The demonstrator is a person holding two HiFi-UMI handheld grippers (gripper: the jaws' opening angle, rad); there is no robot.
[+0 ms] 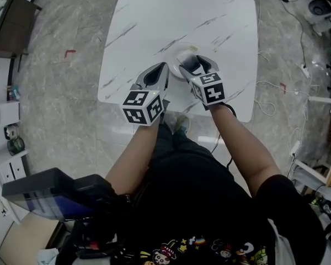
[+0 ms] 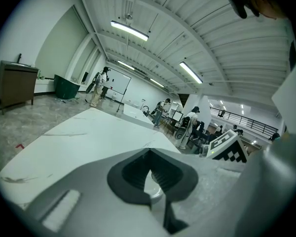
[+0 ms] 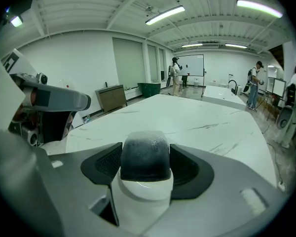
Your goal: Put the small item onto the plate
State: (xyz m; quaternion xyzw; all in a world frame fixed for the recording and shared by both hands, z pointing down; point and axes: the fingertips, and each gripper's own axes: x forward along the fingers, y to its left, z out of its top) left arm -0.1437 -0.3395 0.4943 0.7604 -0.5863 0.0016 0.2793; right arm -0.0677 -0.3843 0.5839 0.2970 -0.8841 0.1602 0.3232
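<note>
Table [image 1: 154, 15] ahead of the person. Plate [image 1: 181, 53] on it, near the near edge, about mid-width. Right gripper [image 1: 194, 64] over the plate, small item [image 3: 144, 154] between its jaws; contact with the plate unclear. Left gripper [image 1: 163, 68] just left of the plate, beside the right one. Cabinet [image 1: 14, 24] on the floor far left. Cables [image 1: 270, 101] on the floor right of the table.
</note>
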